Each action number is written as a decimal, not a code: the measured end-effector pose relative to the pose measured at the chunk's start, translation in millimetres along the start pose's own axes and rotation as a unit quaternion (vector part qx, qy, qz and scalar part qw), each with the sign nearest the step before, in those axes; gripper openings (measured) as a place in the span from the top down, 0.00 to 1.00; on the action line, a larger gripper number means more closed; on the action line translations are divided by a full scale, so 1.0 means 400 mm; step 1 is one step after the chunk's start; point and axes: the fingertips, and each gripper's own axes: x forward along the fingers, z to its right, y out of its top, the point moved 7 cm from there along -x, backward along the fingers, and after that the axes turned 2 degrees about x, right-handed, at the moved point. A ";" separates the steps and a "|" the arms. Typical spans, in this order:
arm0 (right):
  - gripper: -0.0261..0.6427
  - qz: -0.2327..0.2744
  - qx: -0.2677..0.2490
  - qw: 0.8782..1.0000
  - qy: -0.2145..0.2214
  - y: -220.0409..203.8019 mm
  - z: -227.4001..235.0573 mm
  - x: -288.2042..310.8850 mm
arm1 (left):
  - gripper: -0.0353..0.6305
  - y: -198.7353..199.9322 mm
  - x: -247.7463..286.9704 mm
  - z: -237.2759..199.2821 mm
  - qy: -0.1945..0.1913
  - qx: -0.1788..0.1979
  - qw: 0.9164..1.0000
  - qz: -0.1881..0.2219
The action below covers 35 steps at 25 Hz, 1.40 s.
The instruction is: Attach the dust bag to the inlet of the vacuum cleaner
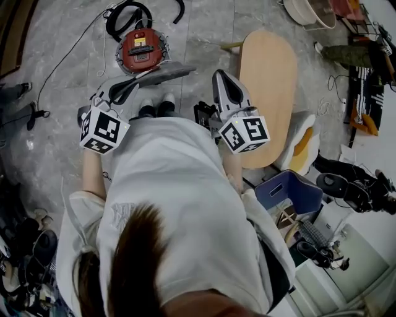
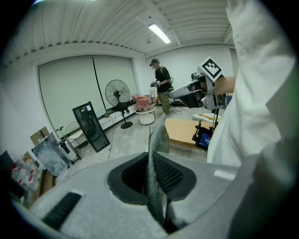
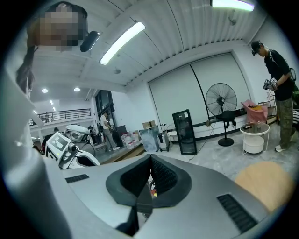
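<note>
Grey stone floor lies under the person, with the red vacuum cleaner (image 1: 142, 51) on it ahead and a wooden table (image 1: 269, 80) to the right. The left tool (image 1: 127, 86) is pinched narrow on an edge of the grey dust bag (image 1: 164, 73), held in the air just short of the cleaner. The right tool (image 1: 221, 79) is closed on nothing. The step looks like bringing the bag over; next its mouth must be lined up with the inlet, which I cannot make out. A blue bin (image 1: 291, 189) stands nearby, contents unclear.

Vacuum hose (image 1: 180, 11) — off the top edge
</note>
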 end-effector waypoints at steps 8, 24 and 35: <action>0.85 -0.028 -0.063 0.994 0.081 0.013 0.065 -0.014 | 0.89 0.054 0.068 0.062 0.007 -0.015 1.000 -0.007; 0.73 -0.291 -0.324 0.858 0.274 -0.193 -0.027 0.200 | 0.89 -0.017 0.217 0.089 -0.102 0.021 0.992 -0.068; 0.82 -0.409 -0.342 0.781 0.324 -0.394 -0.042 0.289 | 0.89 -0.173 0.311 0.094 -0.177 0.036 0.980 -0.081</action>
